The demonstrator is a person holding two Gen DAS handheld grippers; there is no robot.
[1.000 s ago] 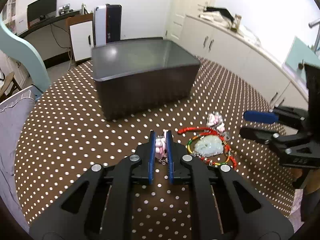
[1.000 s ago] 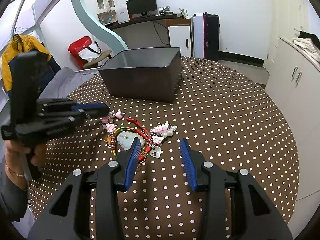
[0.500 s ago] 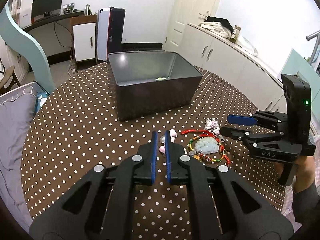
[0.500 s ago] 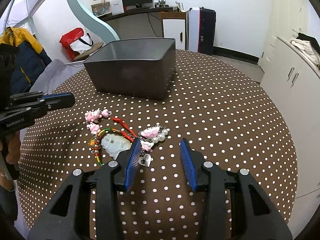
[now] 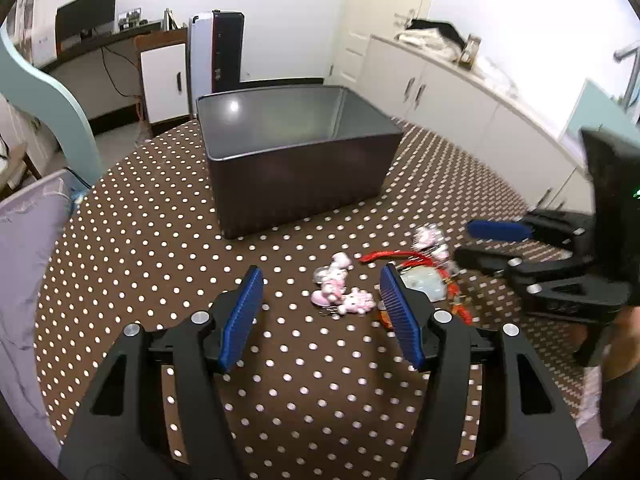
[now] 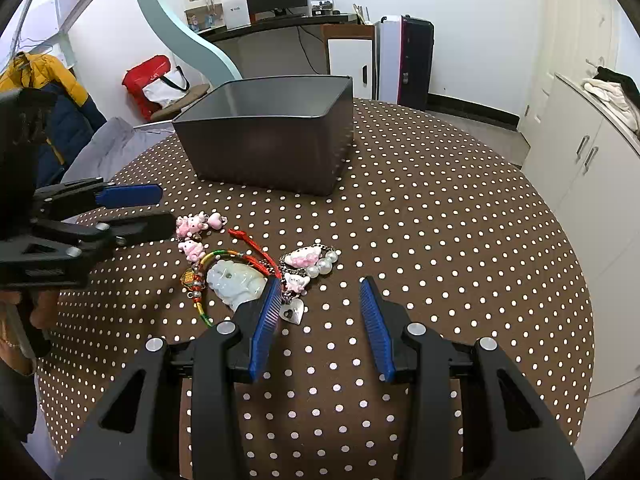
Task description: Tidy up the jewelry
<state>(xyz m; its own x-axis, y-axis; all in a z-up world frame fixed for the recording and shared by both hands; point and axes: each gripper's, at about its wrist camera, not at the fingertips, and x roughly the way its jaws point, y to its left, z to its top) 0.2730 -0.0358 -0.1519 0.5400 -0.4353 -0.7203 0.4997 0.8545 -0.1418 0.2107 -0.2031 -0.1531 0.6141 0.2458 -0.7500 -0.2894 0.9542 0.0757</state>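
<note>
On the dotted table a cluster of pink charms [image 5: 340, 292] [image 6: 194, 226] lies loose, between and just ahead of my left gripper's [image 5: 320, 280] [image 6: 132, 212] blue pads. Its jaws are opening and no pad touches the charms. A pale jade pendant on a red and multicoloured cord [image 6: 236, 280] [image 5: 424, 280] lies beside them. Next to it lies a chain with pearls, pink charms and a silver heart [image 6: 308, 260]. My right gripper [image 6: 320, 286] [image 5: 500, 248] hovers open with nothing between its fingers, its left finger covering the pendant's edge. Behind stands a dark grey box [image 5: 300, 168] [image 6: 272, 148], open-topped.
The round table with its brown white-dotted cloth [image 6: 440, 220] drops off near white cabinets [image 6: 600, 160] on the right. A grey cloth-covered seat [image 5: 24, 248] stands past the left edge. A person's hand [image 6: 40, 308] holds the left gripper.
The left gripper was shut on the pink charms a second ago. It has since let them go onto the table and opened wide. The right gripper has stayed open.
</note>
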